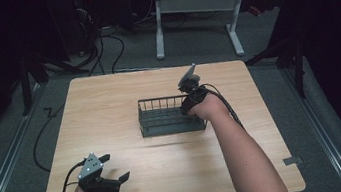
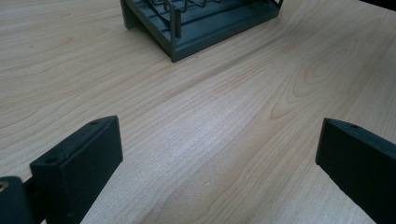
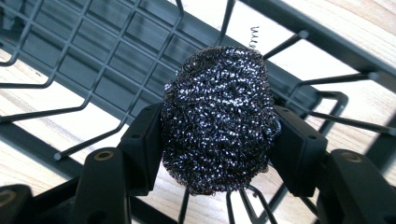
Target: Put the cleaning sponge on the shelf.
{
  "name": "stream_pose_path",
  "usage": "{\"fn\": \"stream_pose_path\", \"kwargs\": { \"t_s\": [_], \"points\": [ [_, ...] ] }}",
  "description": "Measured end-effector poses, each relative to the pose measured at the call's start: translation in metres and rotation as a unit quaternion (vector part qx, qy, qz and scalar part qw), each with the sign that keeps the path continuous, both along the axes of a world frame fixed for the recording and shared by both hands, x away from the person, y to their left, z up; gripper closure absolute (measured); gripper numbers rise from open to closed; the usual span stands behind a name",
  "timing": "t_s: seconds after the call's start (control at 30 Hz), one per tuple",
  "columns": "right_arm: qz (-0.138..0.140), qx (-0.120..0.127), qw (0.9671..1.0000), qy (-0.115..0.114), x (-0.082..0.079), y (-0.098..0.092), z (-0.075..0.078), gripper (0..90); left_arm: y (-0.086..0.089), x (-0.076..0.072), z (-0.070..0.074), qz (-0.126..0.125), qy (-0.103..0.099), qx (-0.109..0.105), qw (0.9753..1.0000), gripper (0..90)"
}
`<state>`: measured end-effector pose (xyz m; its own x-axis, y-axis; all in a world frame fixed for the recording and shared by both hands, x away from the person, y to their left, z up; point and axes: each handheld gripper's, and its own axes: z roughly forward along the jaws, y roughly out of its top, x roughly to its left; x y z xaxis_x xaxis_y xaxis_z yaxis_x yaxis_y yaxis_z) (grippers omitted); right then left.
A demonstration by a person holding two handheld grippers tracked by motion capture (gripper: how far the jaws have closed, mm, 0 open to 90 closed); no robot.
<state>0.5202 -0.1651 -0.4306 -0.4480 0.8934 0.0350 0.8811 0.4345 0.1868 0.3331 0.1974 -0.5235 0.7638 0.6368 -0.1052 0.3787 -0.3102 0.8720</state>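
**Steel scourer held in the wire rack**

The right tool [image 3: 215, 140] clenches a dark, springy steel-wool scourer [image 3: 217, 119] over the grey wire rack [image 1: 171, 114] mid-surface. The left tool [image 1: 111, 170] rests released near the front edge of the pale wood-grain surface [image 2: 243, 116], bare room around it.

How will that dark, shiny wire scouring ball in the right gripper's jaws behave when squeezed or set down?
The dark, shiny wire scouring ball probably gives springily: the right gripper pinches both its sides and it bulges past the jaws. Its open coiled mesh suggests it is light. A stray curl at the top hints it may snag on the grey wire rack.
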Motion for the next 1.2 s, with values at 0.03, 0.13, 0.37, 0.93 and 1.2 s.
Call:
{"fn": "stream_pose_path", "kwargs": {
  "t_s": [0.03,0.13,0.37,0.93,1.2],
  "points": [
    [0.002,-0.001,1.0000,-0.001,0.000,0.001,-0.003,39.1,0.000,0.000,0.000,0.000,0.000,-0.001,1.0000,1.1],
    [-0.004,0.003,1.0000,-0.002,-0.001,0.001,-0.003,37.5,0.001,0.000,0.000,0.001,0.002,0.000,1.0000,1.2],
    [-0.012,0.017,0.9994,-0.026,-0.007,-0.003,0.013,33.0,-0.001,0.000,0.000,-0.001,0.002,0.000,1.0000,1.2],
    [-0.021,0.043,0.9971,-0.059,-0.029,-0.027,0.041,34.8,-0.003,0.000,-0.002,-0.006,0.004,0.004,1.0000,1.2],
    [-0.036,0.054,0.9955,-0.070,-0.056,-0.054,0.039,35.9,-0.007,0.000,-0.001,-0.013,0.003,0.009,0.9999,1.2]
  ]
}}
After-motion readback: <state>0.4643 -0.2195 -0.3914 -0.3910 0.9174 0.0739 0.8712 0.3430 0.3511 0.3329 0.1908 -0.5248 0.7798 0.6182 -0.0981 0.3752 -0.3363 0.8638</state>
